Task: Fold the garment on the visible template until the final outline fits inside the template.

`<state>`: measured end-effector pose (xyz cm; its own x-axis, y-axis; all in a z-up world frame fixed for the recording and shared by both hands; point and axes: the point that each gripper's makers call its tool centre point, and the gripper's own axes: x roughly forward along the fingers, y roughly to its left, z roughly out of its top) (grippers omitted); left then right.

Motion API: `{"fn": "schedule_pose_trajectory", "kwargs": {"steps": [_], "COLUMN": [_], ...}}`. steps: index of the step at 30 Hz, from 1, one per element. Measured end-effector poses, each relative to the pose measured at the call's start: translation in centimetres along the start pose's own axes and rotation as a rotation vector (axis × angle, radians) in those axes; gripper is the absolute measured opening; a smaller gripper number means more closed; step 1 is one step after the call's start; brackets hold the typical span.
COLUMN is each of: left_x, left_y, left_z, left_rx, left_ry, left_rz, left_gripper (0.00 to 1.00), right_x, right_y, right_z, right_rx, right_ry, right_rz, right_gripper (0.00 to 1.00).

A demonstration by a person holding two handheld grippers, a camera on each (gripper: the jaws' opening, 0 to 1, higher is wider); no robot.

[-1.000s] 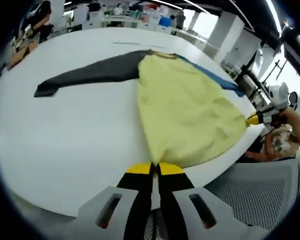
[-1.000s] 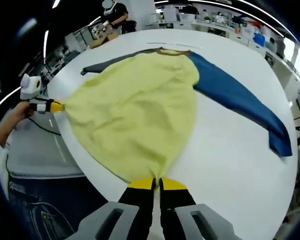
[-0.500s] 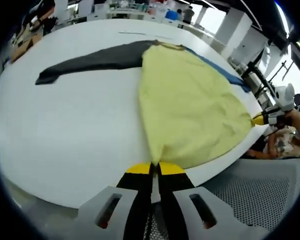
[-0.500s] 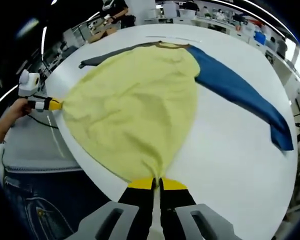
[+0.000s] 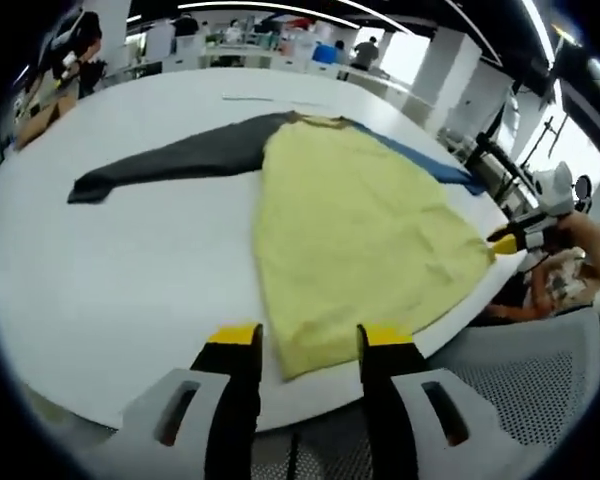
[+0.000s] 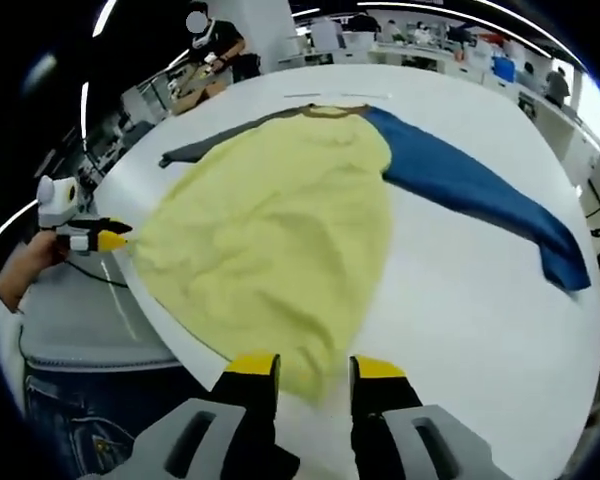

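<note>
A long-sleeved garment lies spread on the round white table (image 5: 110, 290). Its yellow body (image 5: 365, 235) (image 6: 270, 235) has a dark grey sleeve (image 5: 170, 160) (image 6: 210, 145) and a blue sleeve (image 5: 430, 165) (image 6: 480, 190). My left gripper (image 5: 310, 340) is open at the near table edge, one hem corner lying loose between its jaws. My right gripper (image 6: 314, 368) is open too, astride the other hem corner. Each shows in the other's view at a hem corner: the right gripper (image 5: 507, 242) and the left gripper (image 6: 108, 240), each held by a hand.
A thin grey strip (image 5: 270, 98) lies on the table beyond the collar. A grey mesh chair (image 5: 520, 400) stands by the near edge. A person's jeans (image 6: 70, 420) show below the table rim. Workbenches and people stand at the far side.
Both grippers were shut on the hem corners and have opened, letting the cloth go. The yellow body has dropped flat onto the table.
</note>
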<state>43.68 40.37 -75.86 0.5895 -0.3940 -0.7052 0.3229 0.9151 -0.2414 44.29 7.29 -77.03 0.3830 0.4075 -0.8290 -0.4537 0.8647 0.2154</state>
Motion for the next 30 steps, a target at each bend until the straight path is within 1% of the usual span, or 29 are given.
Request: {"fn": "schedule_pose_trajectory", "kwargs": {"steps": [1, 3, 5, 8, 12, 16, 18, 19, 21, 22, 25, 30], "left_x": [0.0, -0.1, -0.1, -0.2, -0.2, -0.2, -0.2, -0.1, -0.1, -0.1, -0.1, 0.0], "left_y": [-0.1, -0.2, -0.3, -0.6, -0.9, -1.3, -1.5, -1.5, -1.6, -1.7, -2.0, -2.4], "left_z": [0.5, 1.1, 1.7, 2.2, 2.8, 3.2, 3.4, 3.5, 3.7, 3.8, 4.2, 4.6], "left_rx": [0.011, 0.023, 0.038, 0.056, 0.076, 0.110, 0.125, 0.131, 0.136, 0.137, 0.151, 0.183], "left_ry": [-0.024, -0.050, -0.080, -0.109, -0.137, -0.156, -0.162, -0.165, -0.172, -0.176, -0.188, -0.196], "left_rz": [-0.003, -0.003, -0.002, -0.010, -0.019, -0.026, -0.029, -0.032, -0.038, -0.040, -0.047, -0.055], "left_gripper": [0.44, 0.51, 0.58, 0.67, 0.76, 0.83, 0.87, 0.88, 0.91, 0.92, 0.96, 0.99], "right_x": [-0.1, -0.2, -0.4, -0.7, -1.3, -2.3, -2.8, -2.9, -3.4, -3.5, -4.2, -4.8], "right_y": [-0.1, -0.3, -0.8, -1.7, -3.8, -6.6, -8.0, -8.2, -9.8, -10.1, -12.4, -14.7], "right_z": [0.5, 1.0, 1.8, 2.6, 3.3, 4.0, 4.4, 4.4, 4.7, 4.7, 4.9, 5.1], "right_rx": [0.011, 0.024, 0.042, 0.076, 0.120, 0.185, 0.206, 0.209, 0.229, 0.227, 0.251, 0.278], "right_ry": [-0.023, -0.052, -0.096, -0.142, -0.203, -0.268, -0.300, -0.304, -0.332, -0.332, -0.359, -0.393], "right_rz": [-0.005, -0.013, -0.027, -0.043, -0.087, -0.151, -0.183, -0.187, -0.218, -0.220, -0.274, -0.337], "right_gripper": [0.35, 0.48, 0.57, 0.65, 0.73, 0.78, 0.79, 0.80, 0.80, 0.81, 0.81, 0.80]}}
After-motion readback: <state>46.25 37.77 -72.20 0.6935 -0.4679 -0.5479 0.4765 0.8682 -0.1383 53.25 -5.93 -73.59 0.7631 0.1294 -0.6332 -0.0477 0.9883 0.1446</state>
